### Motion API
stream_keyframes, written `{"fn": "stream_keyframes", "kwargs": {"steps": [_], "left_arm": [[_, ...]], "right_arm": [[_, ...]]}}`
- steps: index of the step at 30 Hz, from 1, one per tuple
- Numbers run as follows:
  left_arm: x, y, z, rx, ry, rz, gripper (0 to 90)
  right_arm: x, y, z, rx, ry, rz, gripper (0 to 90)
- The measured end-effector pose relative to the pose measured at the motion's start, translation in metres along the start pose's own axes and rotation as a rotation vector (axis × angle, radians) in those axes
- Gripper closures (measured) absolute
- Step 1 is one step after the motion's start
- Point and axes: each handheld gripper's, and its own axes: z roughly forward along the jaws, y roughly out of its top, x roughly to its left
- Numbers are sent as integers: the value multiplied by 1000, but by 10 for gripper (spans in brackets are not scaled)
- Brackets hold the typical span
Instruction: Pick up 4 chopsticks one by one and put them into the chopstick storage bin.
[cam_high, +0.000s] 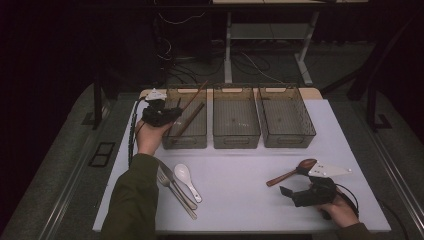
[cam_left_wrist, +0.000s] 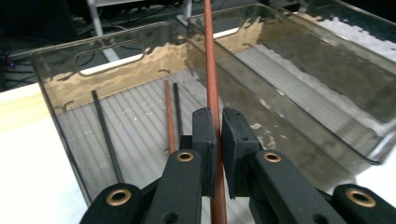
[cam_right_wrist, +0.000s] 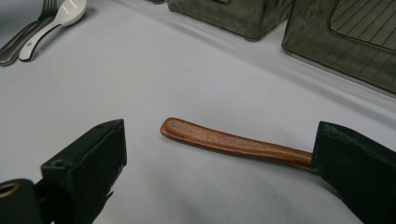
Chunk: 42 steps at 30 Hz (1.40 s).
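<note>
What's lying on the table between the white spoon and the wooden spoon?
Nothing: in the high view the white tabletop is bare between the white spoon and the wooden spoon. The right gripper view shows the same bare stretch.

**A White Table With Boxes and Spoons**

The table (cam_high: 240, 170) is white and flat. Three see-through boxes sit in a row at the far side: the left box (cam_high: 186, 140), the middle box (cam_high: 236, 137) and the right box (cam_high: 287, 135). Near the front left lie a fork (cam_high: 172, 189), a knife (cam_high: 175, 182) and a white spoon (cam_high: 186, 179), close together. A wooden spoon (cam_high: 290, 172) lies at the front right.
</note>
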Motion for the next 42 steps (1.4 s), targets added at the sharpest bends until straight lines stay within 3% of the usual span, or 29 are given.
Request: {"fn": "stream_keyframes", "kwargs": {"steps": [6,12,20,33,36,42], "left_arm": [[7,-6,12,26,32,-38,833],[10,-10,18,50,47,-45,827],[8,-9,17,52,50,-37,693],[-6,-2,-3,33,7,12,493],[-12,-2,-9,13,0,27,459],[-30,-8,-24,9,-52,54,424]], "right_arm": [[0,0,0,1,1,0,29],[-1,0,-1,1,0,3,29],[-1,0,-1,-2,1,4,29],[0,0,-1,0,-1,3,29],[0,0,-1,-1,-1,4,29],[0,0,-2,-5,-2,5,29]]}}
